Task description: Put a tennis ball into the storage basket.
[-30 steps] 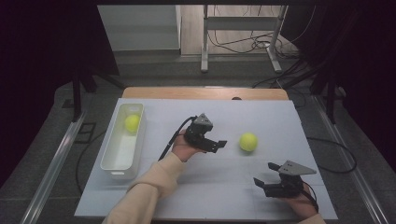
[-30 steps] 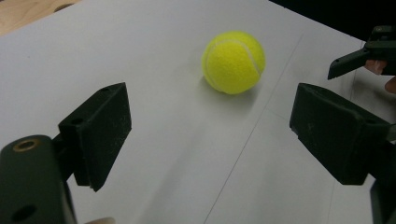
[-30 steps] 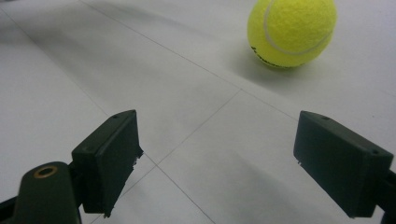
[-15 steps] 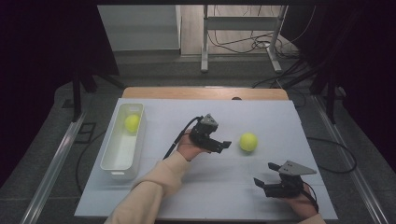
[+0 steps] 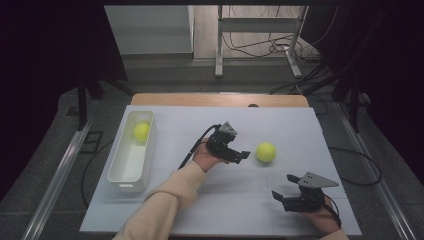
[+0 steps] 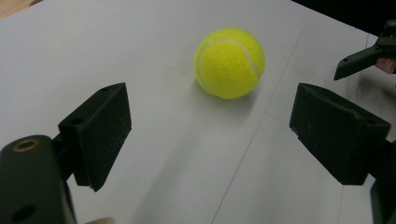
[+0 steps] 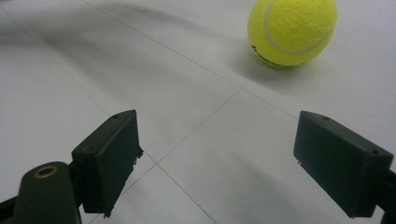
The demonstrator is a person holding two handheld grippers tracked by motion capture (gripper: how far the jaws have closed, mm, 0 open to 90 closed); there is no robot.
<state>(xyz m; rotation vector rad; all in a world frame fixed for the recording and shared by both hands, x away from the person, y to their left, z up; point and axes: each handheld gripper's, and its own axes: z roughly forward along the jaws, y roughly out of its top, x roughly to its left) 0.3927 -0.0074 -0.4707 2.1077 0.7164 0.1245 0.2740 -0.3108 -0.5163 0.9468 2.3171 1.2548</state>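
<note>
**A:** Where's the ball you're after?

**B:** The loose tennis ball (image 5: 266,152) lies on the white counter (image 5: 165,210), a little right of centre. From your left tool (image 5: 241,155) it sits at about three o'clock in the high view, just beside the jaw tips but not touching them. In the left gripper view the ball (image 6: 229,63) lies ahead at roughly twelve o'clock, beyond the two pads, with bare counter between the pads.

**A:** And the state of that tool?

**B:** Your left tool's jaws stand apart and hold nothing.

**A:** What about your other hand?

**B:** Your right tool (image 5: 284,196) rests near the counter's front edge, at about five o'clock from the ball and well apart from it. Its jaws are spread too, empty; in the right gripper view the ball (image 7: 292,31) lies off at one o'clock.

**A:** Anything else out there?

**B:** A white bin (image 5: 119,176) at nine o'clock, along the counter's left side, with a second tennis ball (image 5: 141,132) in its far end.
</note>
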